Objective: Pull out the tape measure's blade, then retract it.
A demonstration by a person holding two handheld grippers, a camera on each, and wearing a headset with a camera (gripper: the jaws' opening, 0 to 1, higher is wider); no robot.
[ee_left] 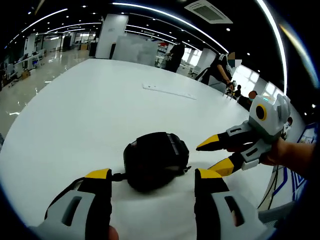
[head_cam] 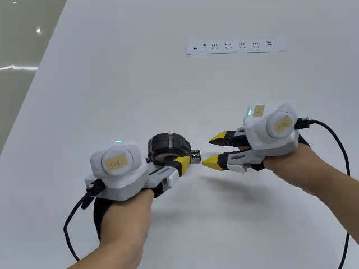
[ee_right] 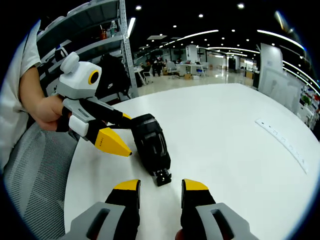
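Left claw (ee_left: 154,175) released, jaws straddling tape measure (head_cam: 168,147), toward the desk (head_cam: 140,67) near edge. Right claw (head_cam: 208,150) released, just beside blade hook (head_cam: 195,155). Open surface beyond, up to power strip (head_cam: 235,45); left edge well apart.

Bright, even light falls on the white counter (head_cam: 140,67) from ceiling lights (ee_right: 240,6) in strips and round spots high above it. Shadows on the counter are soft and faint, pooling under the hands and the tape measure (head_cam: 168,148), whose black case reads almost without detail. Left of the counter, the glossy floor (head_cam: 22,67) carries small glare spots. Both gripper views bow the counter's edges; the hall beyond it looks soft.
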